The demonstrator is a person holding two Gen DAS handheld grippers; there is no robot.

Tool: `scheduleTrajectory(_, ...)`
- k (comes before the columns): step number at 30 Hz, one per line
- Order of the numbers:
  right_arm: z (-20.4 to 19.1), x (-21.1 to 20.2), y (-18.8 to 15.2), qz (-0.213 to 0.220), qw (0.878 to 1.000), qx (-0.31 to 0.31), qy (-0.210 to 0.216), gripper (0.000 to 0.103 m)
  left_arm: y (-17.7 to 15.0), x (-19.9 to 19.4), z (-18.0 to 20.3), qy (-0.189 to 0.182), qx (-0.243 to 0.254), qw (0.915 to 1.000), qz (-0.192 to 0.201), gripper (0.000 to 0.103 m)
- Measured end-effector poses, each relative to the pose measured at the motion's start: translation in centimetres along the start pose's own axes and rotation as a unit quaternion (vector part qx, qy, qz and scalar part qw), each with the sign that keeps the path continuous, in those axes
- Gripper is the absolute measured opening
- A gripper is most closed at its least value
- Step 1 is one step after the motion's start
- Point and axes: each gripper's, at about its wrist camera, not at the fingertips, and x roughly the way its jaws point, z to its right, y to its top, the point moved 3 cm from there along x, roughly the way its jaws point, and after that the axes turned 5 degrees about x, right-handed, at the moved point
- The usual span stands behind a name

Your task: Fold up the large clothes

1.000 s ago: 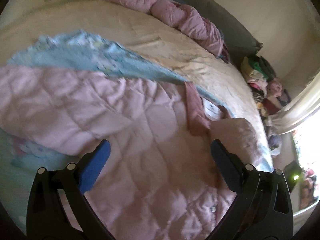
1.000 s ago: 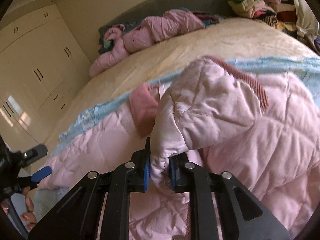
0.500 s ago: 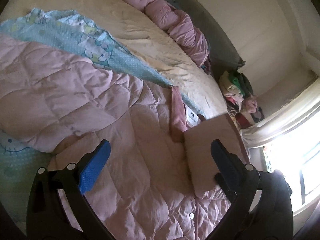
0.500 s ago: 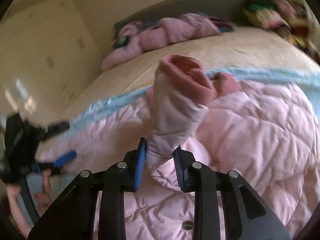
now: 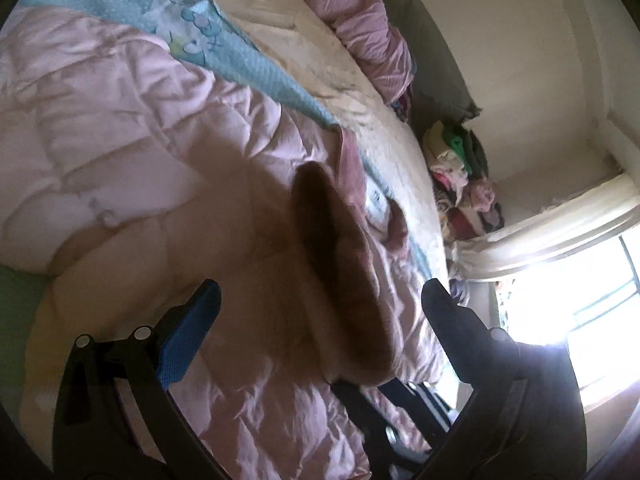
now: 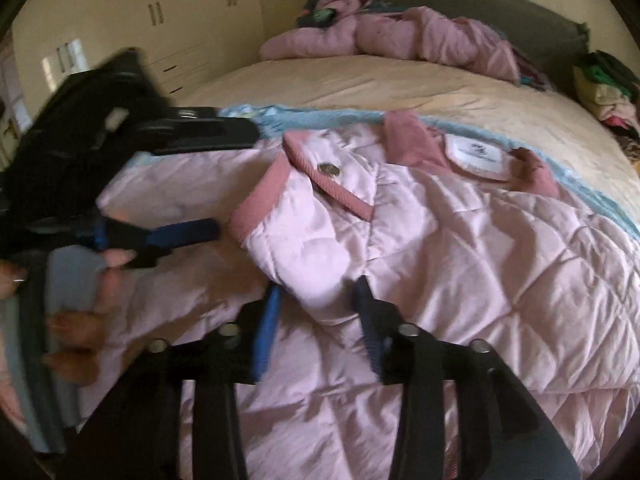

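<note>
Two risks tbh: right gripper jaws opening, sleeve between them on pink quilted jacket spread over bed; puffy sleeve could spring back, unfolding. Left gripper spread wide, empty, might snag fabric.

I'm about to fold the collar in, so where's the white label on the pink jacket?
In the right wrist view the white label sits upper right, inside the jacket neckline between the darker pink collar flaps.

Black tools, blue pads, silver screws.
</note>
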Motion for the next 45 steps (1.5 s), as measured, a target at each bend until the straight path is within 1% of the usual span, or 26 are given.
scheduleTrajectory(2,0.2,-0.6,-0.1,-0.012,0.999,0.014,0.03,0.051,-0.5,0.6,0.1,0.007,0.008,0.9999,-0.008,0.094)
scheduleTrajectory(3,0.5,-1.0,-0.1,-0.013,0.999,0.018,0.031,0.054,-0.6,0.8,0.1,0.01,0.01,0.9999,-0.009,0.094)
scheduleTrajectory(6,2.1,-2.9,-0.3,-0.004,0.999,0.031,0.024,0.054,-1.1,1.5,0.5,0.014,0.027,0.9995,-0.007,0.094)
scheduleTrajectory(7,3.0,-3.7,-0.5,0.0,0.999,0.043,0.023,0.054,-1.3,1.9,0.9,0.021,0.039,0.999,-0.007,0.093)
scheduleTrajectory(8,3.8,-4.4,-0.6,0.004,0.998,0.053,0.019,0.054,-1.5,2.2,1.3,0.034,0.054,0.9979,-0.009,0.089)
scheduleTrajectory(9,4.7,-5.0,-0.8,0.007,0.998,0.062,0.013,0.054,-1.8,2.7,1.6,0.05,0.072,0.996,-0.011,0.07)
scheduleTrajectory(10,5.7,-5.8,-1.1,0.012,0.998,0.069,0.001,0.054,-2.1,3.3,2.2,0.069,0.103,0.9922,-0.013,0.035)
scheduleTrajectory(11,6.9,-6.6,-1.6,0.017,0.997,0.078,-0.012,0.054,-2.5,3.6,2.6,0.094,0.128,0.9872,-0.011,0.022)
scheduleTrajectory(12,8.0,-7.2,-2.0,0.02,0.996,0.088,-0.022,0.054,-3.0,3.9,3.2,0.117,0.157,0.9806,-0.007,0.016)
scheduleTrajectory(13,9.0,-7.5,-2.4,0.021,0.995,0.096,-0.031,0.054,-3.2,3.9,3.6,0.119,0.171,0.978,-0.006,0.014)
scheduleTrajectory(14,10.3,-8.1,-2.9,0.022,0.993,0.109,-0.046,0.054,-3.1,3.7,3.9,0.116,0.174,0.9778,-0.002,0.013)
scheduleTrajectory(16,12.9,-9.3,-3.5,0.033,0.988,0.134,-0.067,0.054,-2.3,1.8,4.8,0.115,0.191,0.9746,0.025,0.012)
scheduleTrajectory(18,15.6,-10.8,-3.7,0.054,0.981,0.162,-0.097,0.054,-1.5,0.5,5.5,0.135,0.207,0.9682,0.043,0.012)
scheduleTrajectory(19,16.8,-11.3,-3.7,0.061,0.977,0.173,-0.11,0.054,-1.3,0.2,5.4,0.144,0.208,0.9664,0.045,0.012)
scheduleTrajectory(20,17.8,-11.7,-3.8,0.068,0.973,0.182,-0.125,0.054,-1.2,0.3,5.1,0.148,0.209,0.9656,0.044,0.012)
scheduleTrajectory(22,19.9,-12.0,-3.6,0.072,0.963,0.196,-0.173,0.054,-1.5,1.0,3.7,0.157,0.199,0.9669,0.023,0.012)
scheduleTrajectory(23,20.8,-12.1,-3.4,0.074,0.958,0.205,-0.188,0.054,-1.6,1.6,3.1,0.163,0.192,0.9677,0.013,0.012)
scheduleTrajectory(24,21.4,-12.1,-3.3,0.076,0.956,0.208,-0.193,0.054,-1.7,1.8,2.8,0.165,0.188,0.9682,0.008,0.012)
scheduleTrajectory(25,21.7,-12.0,-2.9,0.08,0.955,0.207,-0.196,0.054,-1.7,1.9,2.5,0.167,0.185,0.9684,0.004,0.012)
scheduleTrajectory(27,22.0,-11.6,-2.0,0.08,0.956,0.202,-0.199,0.055,-1.6,1.9,2.4,0.173,0.192,0.9661,0.002,0.012)
scheduleTrajectory(29,22.2,-10.4,-1.2,0.072,0.958,0.205,-0.186,0.056,-1.8,1.8,2.3,0.179,0.194,0.9645,0.002,0.013)
scheduleTrajectory(32,22.9,-8.6,-0.5,0.055,0.96,0.202,-0.188,0.056,-2.6,1.9,1.6,0.187,0.19,0.9639,-0.006,0.013)
scheduleTrajectory(36,25.3,-6.3,-1.2,0.013,0.951,0.246,-0.189,0.056,-2.7,1.7,1.3,0.186,0.185,0.9648,-0.009,0.014)
scheduleTrajectory(38,26.5,-5.1,-2.2,-0.009,0.947,0.27,-0.174,0.056,-2.7,2.0,1.4,0.188,0.186,0.9644,-0.012,0.015)
scheduleTrajectory(40,26.7,-4.6,-2.5,-0.014,0.946,0.274,-0.171,0.056,-2.7,2.3,1.0,0.19,0.184,0.9642,-0.016,0.016)
scheduleTrajectory(45,26.8,-3.8,-2.9,-0.02,0.945,0.271,-0.183,0.057,-2.8,2.3,0.5,0.189,0.177,0.9658,-0.019,0.019)
